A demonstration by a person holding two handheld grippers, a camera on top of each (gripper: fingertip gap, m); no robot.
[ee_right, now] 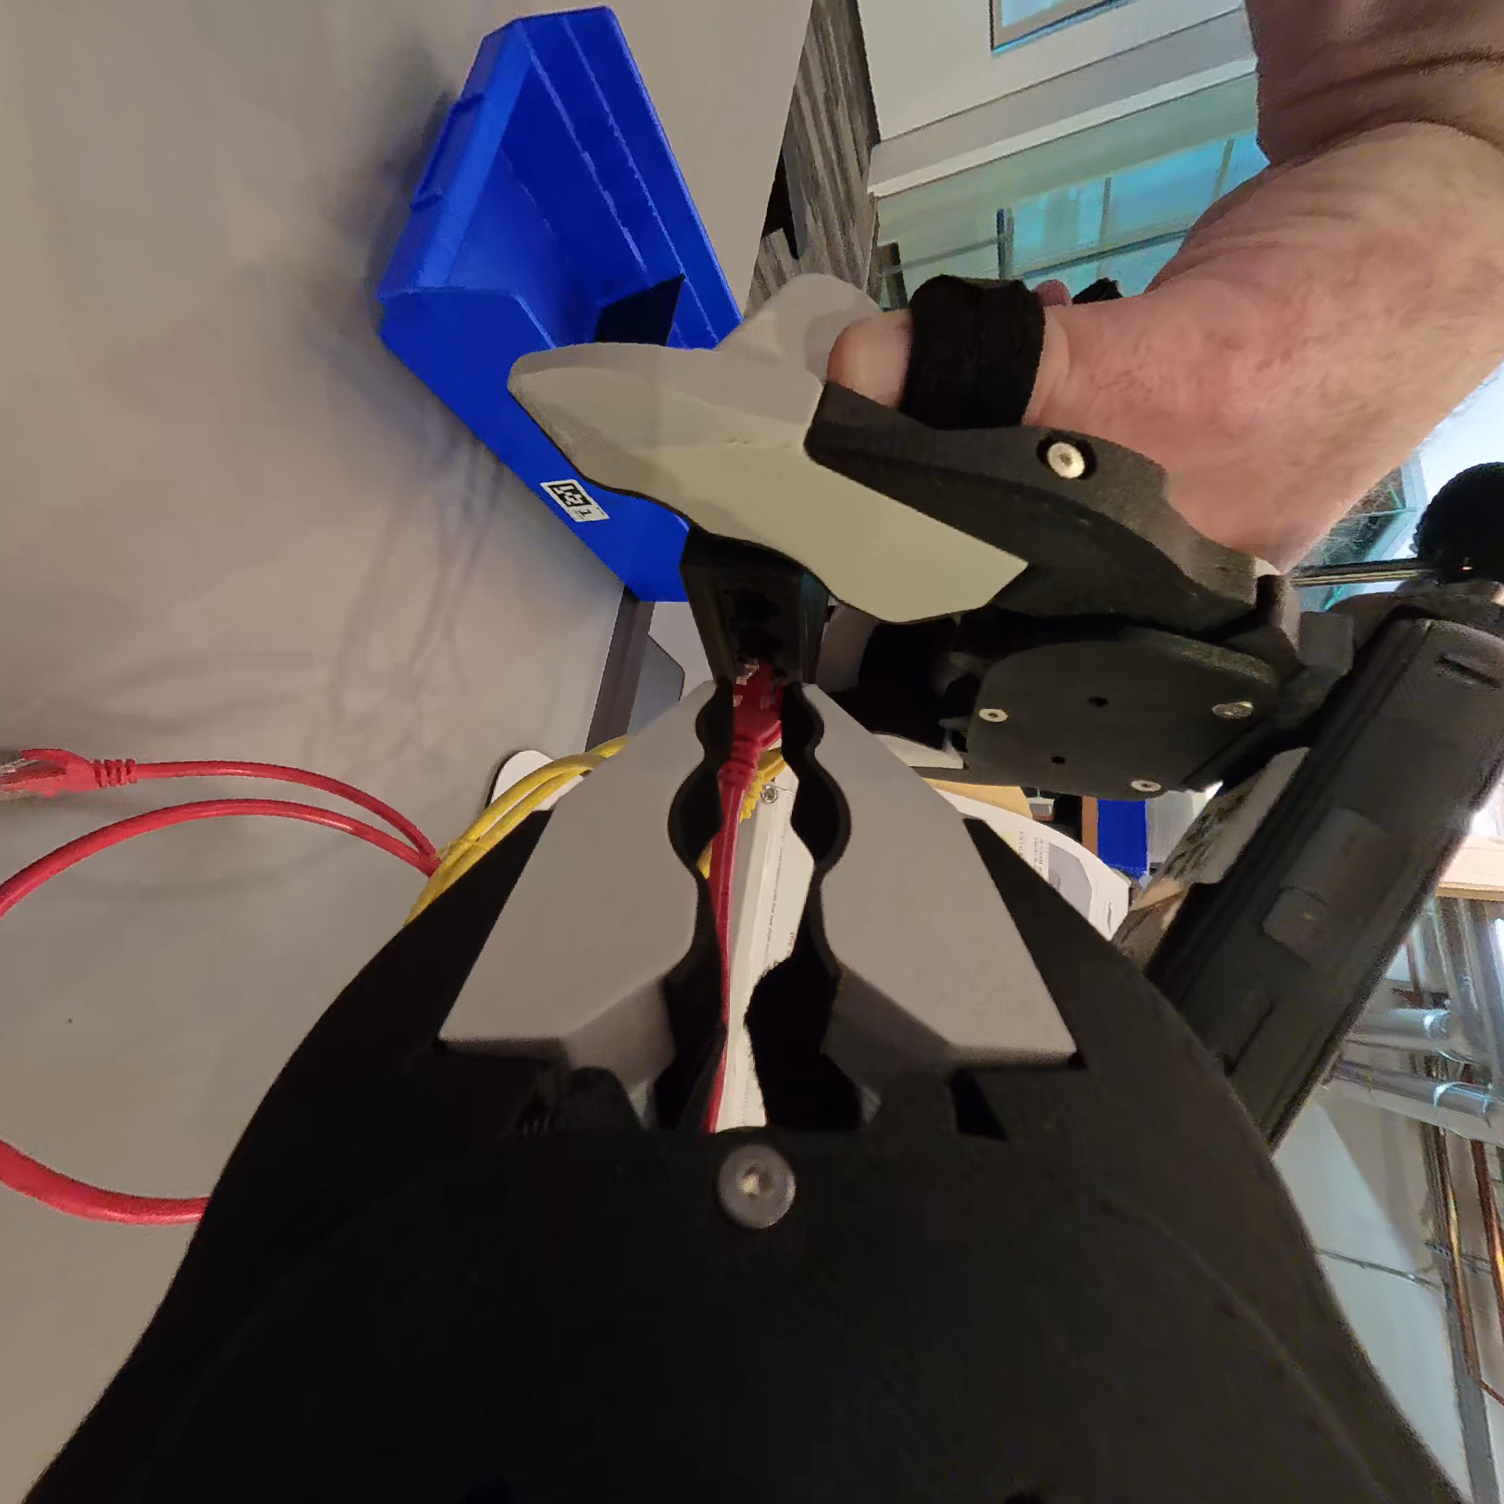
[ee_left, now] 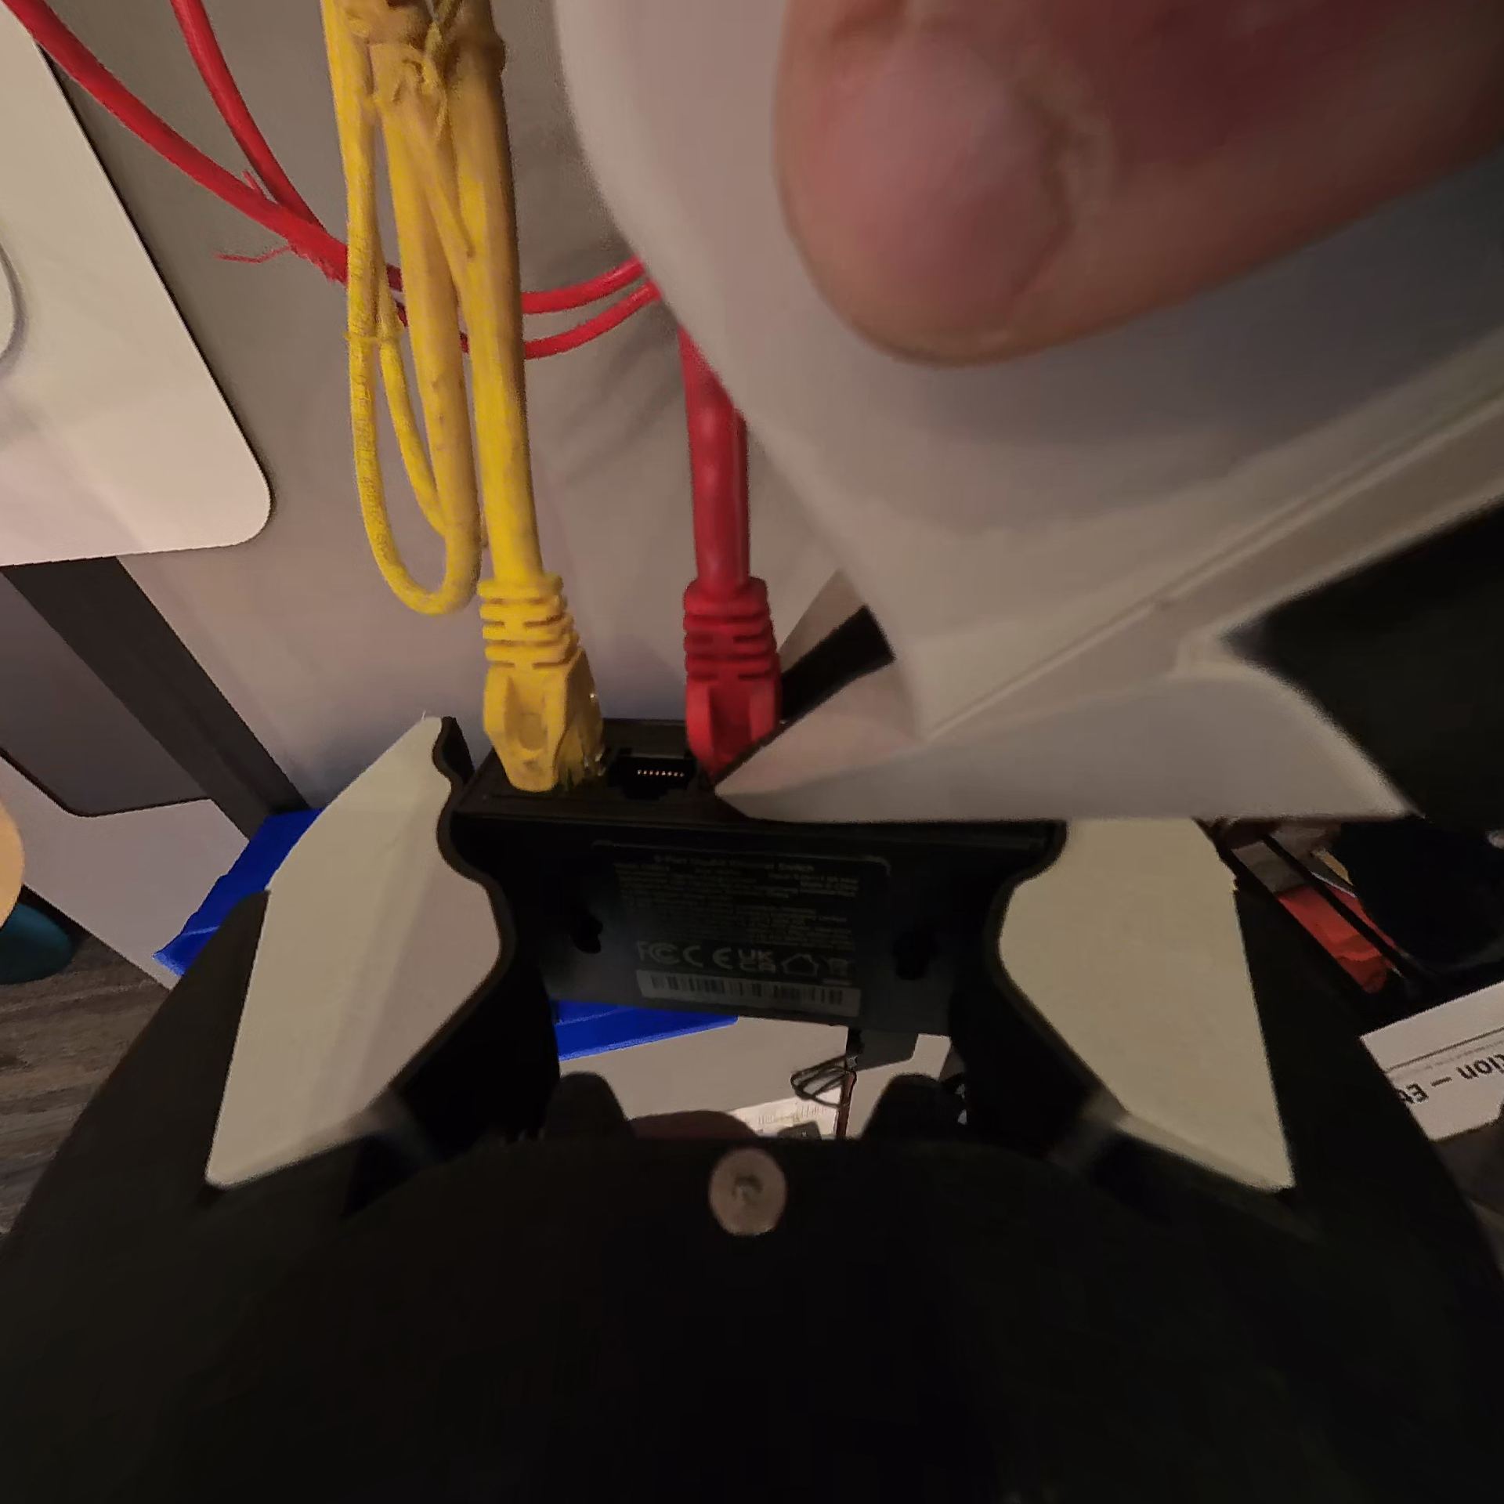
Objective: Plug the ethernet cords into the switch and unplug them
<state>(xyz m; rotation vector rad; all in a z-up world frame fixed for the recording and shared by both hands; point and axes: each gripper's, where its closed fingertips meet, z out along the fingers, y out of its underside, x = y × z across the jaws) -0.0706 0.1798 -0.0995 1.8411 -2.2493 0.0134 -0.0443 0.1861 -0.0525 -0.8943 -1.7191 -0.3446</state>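
- Between our left gripper's [ee_left: 753, 822] fingers we hold the black switch [ee_left: 745, 911], clamped at both ends.
- Yellow plug [ee_left: 537, 716] and red plug [ee_left: 728, 692] sit in ports, one port empty between them.
- Our right gripper [ee_right: 753, 716] stands narrow around the red plug; firm contact we cannot tell.
- Judged stage: plugging mostly done; another red plug [ee_right: 41, 769] lies loose; unplugging remains.

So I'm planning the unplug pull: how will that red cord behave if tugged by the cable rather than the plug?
Probably floppy: the red cord lies in loose loops on the table. Its ribbed boot looks stiffer, so it should offer the right gripper a firmer hold. The switch looks light and would likely follow without the left gripper.
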